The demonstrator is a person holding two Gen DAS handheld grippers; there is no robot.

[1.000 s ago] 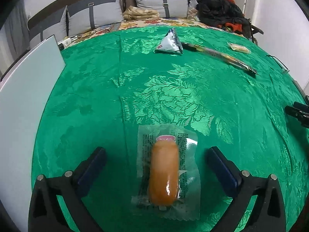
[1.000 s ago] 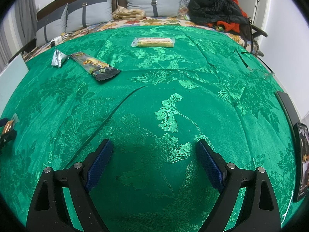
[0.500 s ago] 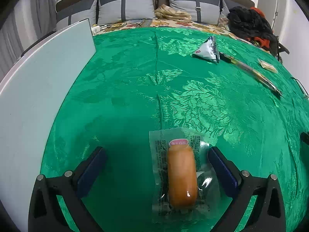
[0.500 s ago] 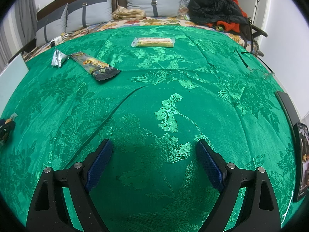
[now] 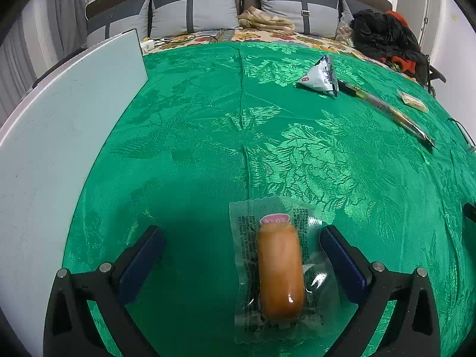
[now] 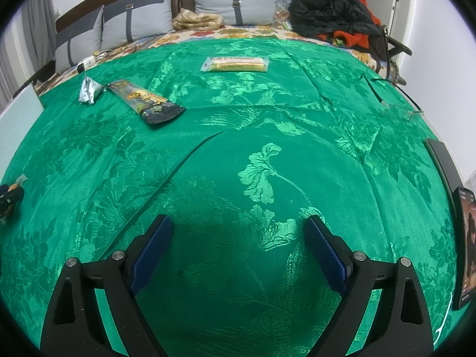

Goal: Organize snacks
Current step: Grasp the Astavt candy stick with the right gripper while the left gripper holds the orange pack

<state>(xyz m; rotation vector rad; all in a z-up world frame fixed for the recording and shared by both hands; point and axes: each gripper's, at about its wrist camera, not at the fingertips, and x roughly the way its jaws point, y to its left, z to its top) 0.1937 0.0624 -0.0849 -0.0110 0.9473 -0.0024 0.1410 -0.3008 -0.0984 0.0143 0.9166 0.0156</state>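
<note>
Sausage (image 5: 279,270) in a clear wrapper lies on the green cloth (image 5: 208,148) between the fingers of the left gripper (image 5: 241,254) in the left wrist view; it sits nearer the right finger, its wrapper edge just beside that pad, well apart from the left one; the jaws stand wide and grip nothing; a pale board (image 5: 59,136) fills the left side, its edge lying over the cloth; far right lie a triangular pouch (image 5: 321,76), a long dark packet (image 5: 386,110) just beside it, and a small yellow snack (image 5: 412,102) farther right; grey cushions (image 5: 193,12) line the far wall, with a dark heap of clothes (image 5: 383,38) at far right.

Right wrist view: the right gripper (image 6: 238,250) hangs over bare cloth, jaws wide, nothing between them; far left lie the silver pouch (image 6: 89,89) and the long dark packet (image 6: 145,101), ends close together; far centre lies a yellow bar (image 6: 235,64) in clear wrap, apart from the others; at the left edge the tip of the left gripper (image 6: 9,199) shows with the sausage wrapper beside it; a phone (image 6: 465,247) lies at the right edge; glasses (image 6: 392,101) rest on the cloth at far right.
</note>
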